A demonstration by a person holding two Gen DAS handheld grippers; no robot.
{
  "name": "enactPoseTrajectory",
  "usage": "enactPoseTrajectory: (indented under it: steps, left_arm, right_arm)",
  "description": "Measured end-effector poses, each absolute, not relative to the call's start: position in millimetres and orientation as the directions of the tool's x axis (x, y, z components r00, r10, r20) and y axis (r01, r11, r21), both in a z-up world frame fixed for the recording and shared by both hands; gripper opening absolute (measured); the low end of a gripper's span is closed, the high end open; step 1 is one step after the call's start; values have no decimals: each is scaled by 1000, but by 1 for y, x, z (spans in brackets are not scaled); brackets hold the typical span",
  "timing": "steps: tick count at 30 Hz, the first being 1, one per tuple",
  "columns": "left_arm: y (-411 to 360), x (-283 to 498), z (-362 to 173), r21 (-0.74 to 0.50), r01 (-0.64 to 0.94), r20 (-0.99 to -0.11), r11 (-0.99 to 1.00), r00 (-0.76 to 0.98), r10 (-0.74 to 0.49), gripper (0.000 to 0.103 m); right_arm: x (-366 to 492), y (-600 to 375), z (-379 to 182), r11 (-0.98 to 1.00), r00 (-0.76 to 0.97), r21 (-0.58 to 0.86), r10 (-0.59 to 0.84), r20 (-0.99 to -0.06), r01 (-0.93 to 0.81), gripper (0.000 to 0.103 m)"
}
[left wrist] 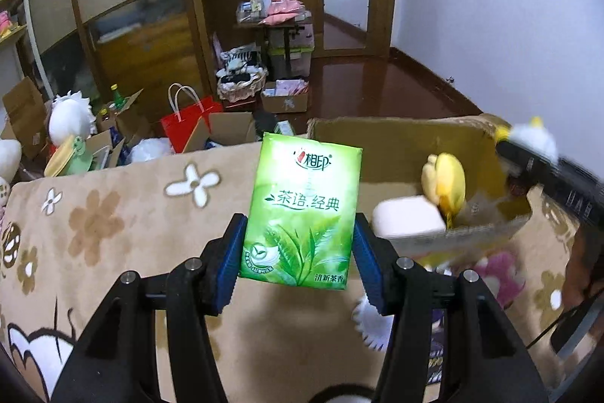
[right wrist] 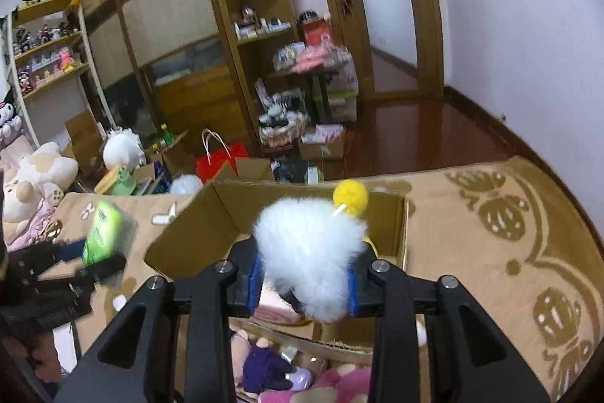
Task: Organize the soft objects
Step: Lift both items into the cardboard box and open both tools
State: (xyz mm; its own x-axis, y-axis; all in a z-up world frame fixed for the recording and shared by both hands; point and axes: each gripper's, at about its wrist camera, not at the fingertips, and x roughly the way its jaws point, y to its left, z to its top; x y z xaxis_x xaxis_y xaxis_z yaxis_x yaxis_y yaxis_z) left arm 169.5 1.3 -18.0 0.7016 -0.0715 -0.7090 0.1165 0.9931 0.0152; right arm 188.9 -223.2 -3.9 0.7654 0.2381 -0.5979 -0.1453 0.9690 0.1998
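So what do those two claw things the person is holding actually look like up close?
Both look alike. The left gripper and the right gripper are matte black plastic frames with triangular cut-outs and silver round bolt heads at the joints. Each ends in two flat fingers faced with ribbed blue pads. No sleeve is clearly visible.

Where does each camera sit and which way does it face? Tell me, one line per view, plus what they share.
Left wrist: on the left gripper, looking along its fingers at the green tissue pack it holds above the patterned blanket.
Right wrist: on the right gripper, looking along its fingers at the white fluffy toy it grips above the cardboard box.
Shared: the box, blanket, tissue pack, fluffy toy, each other's gripper, and the room beyond.
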Motion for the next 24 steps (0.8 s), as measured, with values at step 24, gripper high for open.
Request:
enactPoseTrajectory:
  steps: [24]
  left_arm:
    - [-49, 199, -34, 22, 185, -747, 983, 657, -107, 58]
  right_arm:
    - [193, -234, -29, 956, 708, 260, 276, -650, -134, 56]
